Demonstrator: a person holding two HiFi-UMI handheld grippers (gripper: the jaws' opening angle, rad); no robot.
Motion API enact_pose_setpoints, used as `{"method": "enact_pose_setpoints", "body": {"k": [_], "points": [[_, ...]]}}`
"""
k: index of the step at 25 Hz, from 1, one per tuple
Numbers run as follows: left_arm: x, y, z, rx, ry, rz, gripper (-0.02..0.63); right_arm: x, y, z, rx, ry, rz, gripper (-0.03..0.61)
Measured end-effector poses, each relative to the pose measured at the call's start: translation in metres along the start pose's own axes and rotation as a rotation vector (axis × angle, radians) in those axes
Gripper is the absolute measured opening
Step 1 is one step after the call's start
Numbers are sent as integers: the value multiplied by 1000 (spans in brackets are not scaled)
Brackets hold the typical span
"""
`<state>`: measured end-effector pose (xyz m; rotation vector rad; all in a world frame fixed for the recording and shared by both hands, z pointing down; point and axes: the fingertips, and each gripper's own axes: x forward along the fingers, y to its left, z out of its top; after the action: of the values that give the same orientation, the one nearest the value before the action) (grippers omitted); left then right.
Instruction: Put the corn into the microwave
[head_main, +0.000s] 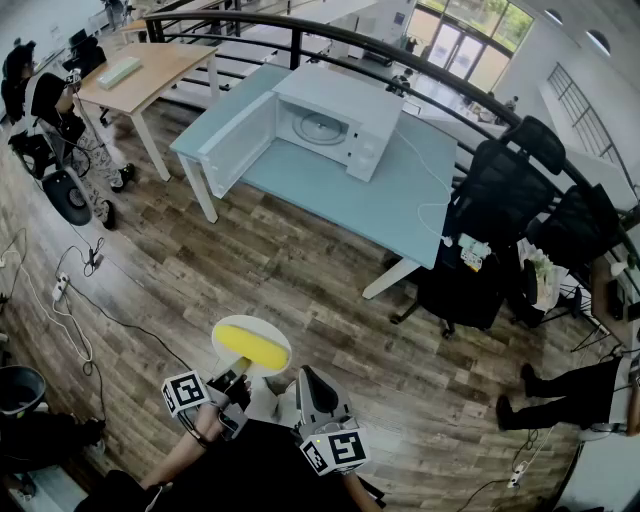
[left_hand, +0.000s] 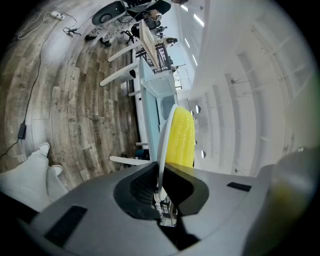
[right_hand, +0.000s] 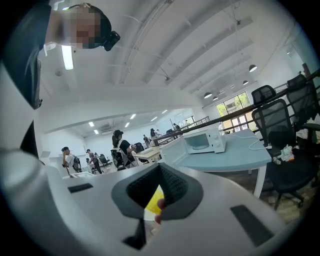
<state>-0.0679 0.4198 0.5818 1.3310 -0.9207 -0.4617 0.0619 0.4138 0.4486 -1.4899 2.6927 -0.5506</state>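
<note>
Closest in, the left gripper (left_hand: 161, 169) is clamped on the rim of a round white plate (left_hand: 165, 132), which carries the yellow corn cob (left_hand: 181, 136) just beyond its jaws. Beside it, the right gripper (right_hand: 159, 167) has its jaws together on nothing. Well apart, a white microwave (head_main: 330, 120) stands door-open on a pale blue table (head_main: 400, 205).

Office: desks (head_main: 400, 215), swivel chairs (head_main: 505, 175)

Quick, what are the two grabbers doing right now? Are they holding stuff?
Left gripper: closed on the rim of the plate that carries the corn.
Right gripper: closed, holding nothing.
</note>
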Motion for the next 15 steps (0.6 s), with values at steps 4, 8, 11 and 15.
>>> {"method": "enact_pose_setpoints", "body": {"k": [4,8,11,15], "points": [[-6,-4,10,4,-12,12,21,7,8,1,-9,-4,0,9],[-10,-5,16,14,-8,3,21,13,17,-1,-23,-3,-3,9],[-12,-3,21,14,-4,-19,21,16,23,1,-30,-13,-7,9],[-13,-6,30,29,4,-32,21,20,30,2,-40,-25,-26,9]]}}
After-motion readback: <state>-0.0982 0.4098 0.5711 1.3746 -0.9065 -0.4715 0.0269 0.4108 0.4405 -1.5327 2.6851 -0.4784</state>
